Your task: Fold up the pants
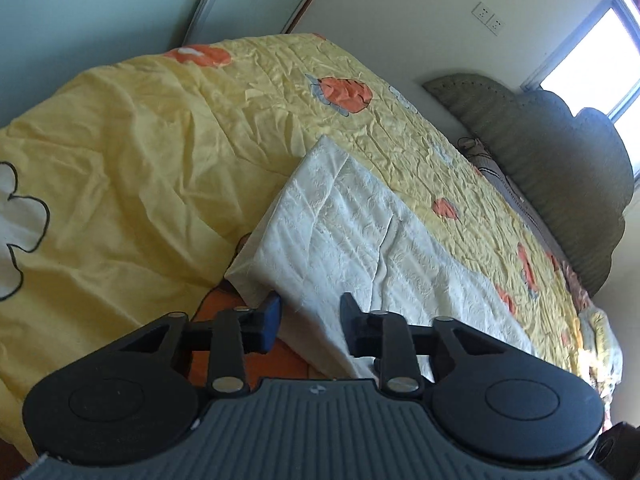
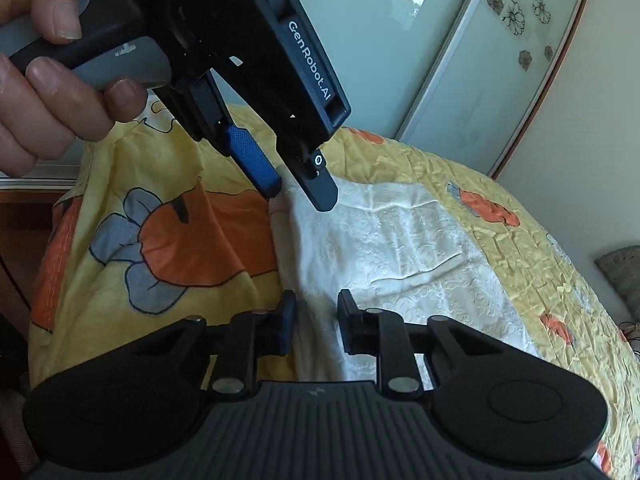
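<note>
White textured pants lie folded flat on a yellow bedspread with orange flowers. In the left wrist view my left gripper sits at the near edge of the pants, its fingers closed in on the white cloth between them. The right wrist view shows the same pants, with my right gripper closed on their near edge. Just beyond it, my left gripper comes down from the upper left. A bit of white cloth rises between its blue pad and its black finger.
A person's hand grips the left gripper's handle. A padded grey-green headboard stands at the far right end of the bed, under a bright window. A wardrobe with sliding doors stands behind the bed. The bedspread extends to the right.
</note>
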A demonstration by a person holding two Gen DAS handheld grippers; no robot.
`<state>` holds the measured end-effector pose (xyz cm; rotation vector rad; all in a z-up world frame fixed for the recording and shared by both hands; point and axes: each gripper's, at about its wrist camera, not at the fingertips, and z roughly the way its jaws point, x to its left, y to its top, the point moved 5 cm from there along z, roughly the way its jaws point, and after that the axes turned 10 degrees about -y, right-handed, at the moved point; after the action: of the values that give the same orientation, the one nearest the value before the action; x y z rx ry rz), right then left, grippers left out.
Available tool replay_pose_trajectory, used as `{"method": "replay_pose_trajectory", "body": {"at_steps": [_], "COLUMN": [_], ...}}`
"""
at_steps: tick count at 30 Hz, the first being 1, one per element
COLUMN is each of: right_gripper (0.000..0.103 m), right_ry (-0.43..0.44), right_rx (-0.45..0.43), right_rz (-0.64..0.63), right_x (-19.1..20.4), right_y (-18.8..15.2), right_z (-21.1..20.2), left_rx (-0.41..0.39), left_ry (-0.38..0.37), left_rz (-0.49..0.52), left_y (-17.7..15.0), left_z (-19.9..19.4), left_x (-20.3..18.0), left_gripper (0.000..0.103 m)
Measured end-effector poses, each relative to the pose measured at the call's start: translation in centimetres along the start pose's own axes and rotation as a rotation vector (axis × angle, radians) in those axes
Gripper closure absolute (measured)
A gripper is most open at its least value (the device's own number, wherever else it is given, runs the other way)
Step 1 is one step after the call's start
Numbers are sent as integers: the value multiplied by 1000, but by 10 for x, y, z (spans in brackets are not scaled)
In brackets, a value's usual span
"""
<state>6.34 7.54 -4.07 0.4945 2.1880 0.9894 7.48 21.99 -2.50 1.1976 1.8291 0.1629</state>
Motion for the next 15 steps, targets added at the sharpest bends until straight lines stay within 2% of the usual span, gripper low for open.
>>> {"method": "replay_pose_trajectory", "body": {"at_steps": [1, 3, 5, 8, 10, 11, 13, 14, 15], "right_gripper": [87, 89, 91, 91, 90, 90, 89, 89, 89], "right_ry": [-1, 1, 8, 21, 20, 37, 57, 33, 0], "right_rx": [-2, -2, -5, 13, 5, 12, -17, -26, -23], "right_rz": [6, 13, 17, -3, 17, 47, 129, 179, 209], "right_x": [0, -1, 0, 7, 3, -2, -22, -35, -46], "right_y": [0, -1, 1, 1, -1, -1, -1, -7, -13], "right_z": [0, 0, 0, 5, 0, -6, -29, -44, -52], "left_rx": [-10, -33, -53, -34, -23, -30, -45, -58, -75], "left_ry": [8, 10, 38, 105, 117, 119, 157, 180, 193], "left_rz": [-8, -26, 15, 71, 95, 113, 156, 180, 196], "left_y": [0, -1, -3, -10, -12, -11, -8, -6, -5], "left_z": [1, 1, 0, 11, 13, 11, 4, 0, -5], "left_x": [1, 5, 1, 2, 2, 0, -5, -10, -13], "left_gripper": [96, 95, 95, 95, 95, 94, 76, 67, 66]}}
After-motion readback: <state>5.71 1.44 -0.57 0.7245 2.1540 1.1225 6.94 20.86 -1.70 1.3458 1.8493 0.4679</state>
